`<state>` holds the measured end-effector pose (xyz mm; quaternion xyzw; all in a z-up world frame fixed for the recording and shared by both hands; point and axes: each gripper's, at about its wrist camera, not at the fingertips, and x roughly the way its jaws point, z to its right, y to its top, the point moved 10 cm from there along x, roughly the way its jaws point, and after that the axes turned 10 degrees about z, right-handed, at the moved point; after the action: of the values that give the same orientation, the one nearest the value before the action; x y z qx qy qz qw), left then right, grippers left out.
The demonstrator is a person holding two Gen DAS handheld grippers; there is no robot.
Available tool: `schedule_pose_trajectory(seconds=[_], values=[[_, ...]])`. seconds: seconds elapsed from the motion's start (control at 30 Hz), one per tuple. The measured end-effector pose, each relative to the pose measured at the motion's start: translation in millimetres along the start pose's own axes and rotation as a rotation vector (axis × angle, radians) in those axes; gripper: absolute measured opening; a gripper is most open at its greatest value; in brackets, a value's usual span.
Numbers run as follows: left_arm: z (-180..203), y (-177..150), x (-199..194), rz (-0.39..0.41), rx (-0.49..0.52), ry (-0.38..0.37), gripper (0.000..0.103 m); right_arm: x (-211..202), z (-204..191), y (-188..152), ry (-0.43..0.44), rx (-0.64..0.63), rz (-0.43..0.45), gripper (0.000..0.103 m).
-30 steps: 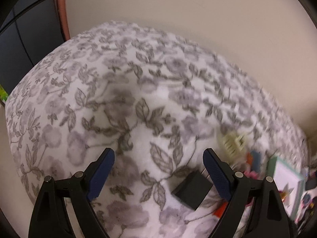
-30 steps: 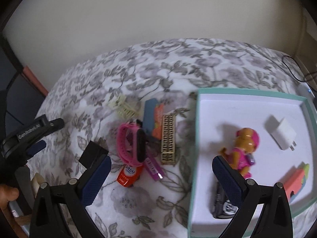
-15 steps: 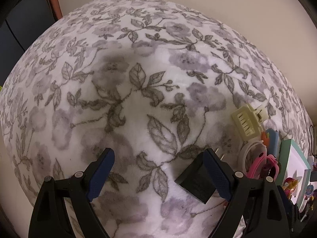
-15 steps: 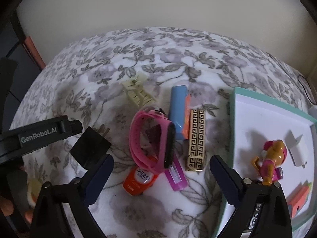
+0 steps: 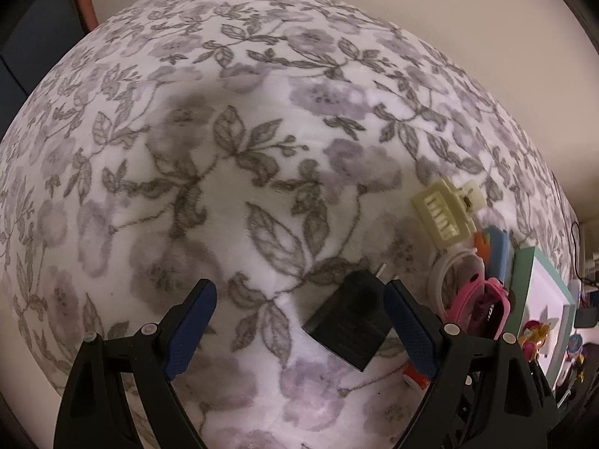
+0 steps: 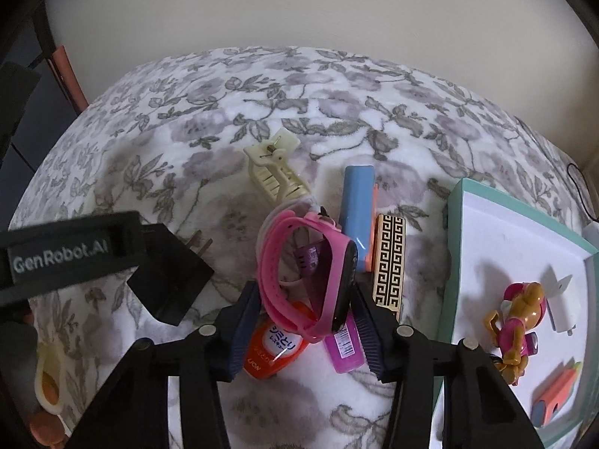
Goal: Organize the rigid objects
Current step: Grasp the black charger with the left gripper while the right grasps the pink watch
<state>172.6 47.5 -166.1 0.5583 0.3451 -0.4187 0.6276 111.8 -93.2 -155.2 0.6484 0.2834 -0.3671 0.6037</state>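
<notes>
A black plug adapter (image 5: 350, 331) lies on the floral blanket, just inside the right finger of my open left gripper (image 5: 299, 321); it also shows in the right wrist view (image 6: 172, 273). My right gripper (image 6: 305, 321) has its jaws narrowed around a pink watch (image 6: 307, 273), touching or nearly so. The watch rests on an orange tube (image 6: 275, 348) and a purple tube (image 6: 342, 348). A cream hair clip (image 6: 275, 172), a blue box (image 6: 357, 209) and a gold patterned bar (image 6: 389, 262) lie beside them.
A teal-rimmed white tray (image 6: 455, 247) at the right holds a toy pup figure (image 6: 518, 318), a white charger (image 6: 561, 303) and an orange-blue item (image 6: 554, 396). The wall runs behind the blanket. A dark cabinet stands at the far left.
My right gripper moved left from the tray onto the pile and narrowed its jaws around the pink watch. My left gripper moved closer to the black adapter.
</notes>
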Motion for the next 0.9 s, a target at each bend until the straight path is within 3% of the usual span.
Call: schedule_pose_trajectory(seconds=[0.3, 0.57, 0.8, 0.87, 0.9], values=[[10.4, -13.9, 8.5, -0.071, -0.009, -0.054, 0.091, -7.9, 3.6, 1.5, 0.033, 0.025, 0.004, 0.05], [24.9, -17.9, 6.1, -0.066, 0.047, -0.074, 0.087, -21.8, 10.8, 8.3, 0.064, 0.068, 0.028, 0.05], [45.3, -23.4, 9.6, -0.087, 0.073, -0.102, 0.06, -29.4, 21.0, 12.1, 0.068, 0.09, 0.039, 0.049], [47.7, -25.1, 8.8, -0.085, 0.08, -0.109, 0.058, -32.2, 22.9, 13.9, 0.076, 0.102, 0.045, 0.049], [49.2, -25.6, 7.9, -0.083, 0.082, -0.117, 0.056, -33.1, 23.1, 14.5, 0.083, 0.107, 0.047, 0.043]])
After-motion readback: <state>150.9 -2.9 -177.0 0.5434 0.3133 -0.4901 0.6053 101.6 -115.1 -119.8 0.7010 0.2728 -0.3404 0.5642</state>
